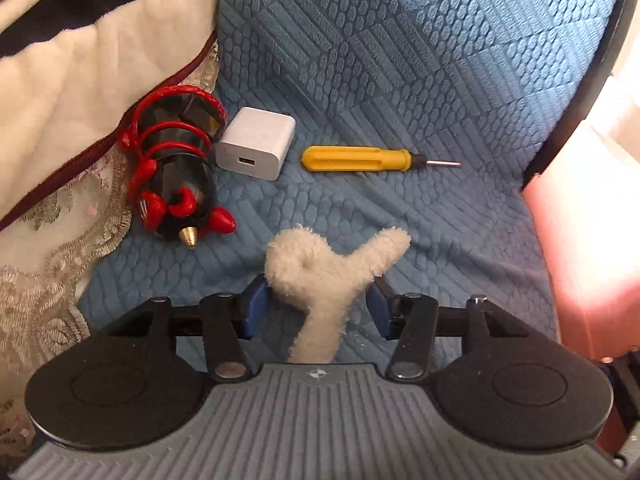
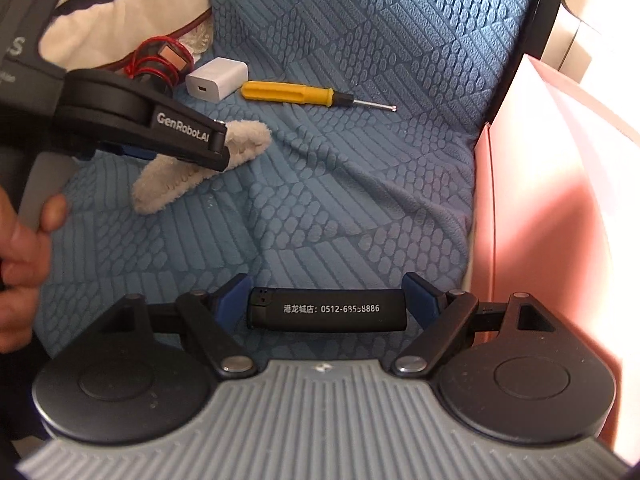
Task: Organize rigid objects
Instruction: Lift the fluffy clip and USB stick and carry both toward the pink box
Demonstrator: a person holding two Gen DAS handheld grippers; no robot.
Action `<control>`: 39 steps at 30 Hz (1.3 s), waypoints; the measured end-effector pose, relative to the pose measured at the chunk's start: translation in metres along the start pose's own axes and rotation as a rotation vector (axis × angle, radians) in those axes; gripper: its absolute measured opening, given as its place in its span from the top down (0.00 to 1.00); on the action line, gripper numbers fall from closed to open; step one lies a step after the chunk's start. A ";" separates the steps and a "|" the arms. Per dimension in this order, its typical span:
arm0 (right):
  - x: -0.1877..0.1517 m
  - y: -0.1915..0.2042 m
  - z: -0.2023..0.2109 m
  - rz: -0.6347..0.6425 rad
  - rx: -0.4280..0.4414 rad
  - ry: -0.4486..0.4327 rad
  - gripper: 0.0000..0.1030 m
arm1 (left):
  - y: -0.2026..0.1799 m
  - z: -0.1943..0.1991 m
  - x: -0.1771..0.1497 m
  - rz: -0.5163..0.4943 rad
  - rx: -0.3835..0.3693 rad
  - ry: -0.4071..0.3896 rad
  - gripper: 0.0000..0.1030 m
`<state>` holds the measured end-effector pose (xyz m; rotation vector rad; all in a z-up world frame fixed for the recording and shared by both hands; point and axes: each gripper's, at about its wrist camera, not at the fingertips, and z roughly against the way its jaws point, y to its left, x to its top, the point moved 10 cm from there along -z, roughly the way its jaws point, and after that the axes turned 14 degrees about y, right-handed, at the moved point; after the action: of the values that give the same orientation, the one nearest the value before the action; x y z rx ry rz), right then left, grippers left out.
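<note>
My right gripper (image 2: 326, 308) pinches the black lighter (image 2: 326, 314) endwise; my left gripper (image 1: 316, 312) straddles the fluffy toy (image 1: 320, 280), pads apparently slack. Charger (image 1: 256, 142), screwdriver (image 1: 360, 159) already lined up mid-frame.

Background items, non-task

Blue textured seat cover (image 1: 400, 60) with raised brick-and-pebble pattern, wrinkled toward the middle; cream quilted cushion (image 1: 80, 72) with dark stripe and maroon piping at upper left, overlapping the cover's edge; beige lace cloth (image 1: 52, 264) with embroidered floral motifs below the cushion; pink panel (image 2: 560, 200) standing along the right side, brightly lit; dark curved frame edge (image 1: 592, 80) bordering the cover.
</note>
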<state>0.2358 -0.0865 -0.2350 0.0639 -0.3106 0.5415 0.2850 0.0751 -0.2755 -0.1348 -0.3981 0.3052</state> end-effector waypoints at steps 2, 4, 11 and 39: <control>0.001 0.001 0.002 -0.014 0.023 0.002 0.18 | -0.003 0.006 -0.002 -0.001 -0.021 -0.008 0.44; 0.003 0.004 0.008 -0.024 0.013 -0.015 0.18 | -0.004 0.013 -0.002 0.002 -0.035 -0.011 0.44; 0.011 0.004 0.043 -0.077 0.022 -0.062 0.18 | -0.001 0.041 -0.017 0.050 -0.109 0.004 0.44; 0.031 -0.084 0.230 -0.170 0.027 -0.302 0.18 | -0.117 0.209 0.005 -0.042 -0.228 -0.163 0.44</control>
<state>0.2410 -0.1758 -0.0047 0.1972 -0.5866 0.3664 0.2363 -0.0191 -0.0606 -0.3255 -0.5965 0.2298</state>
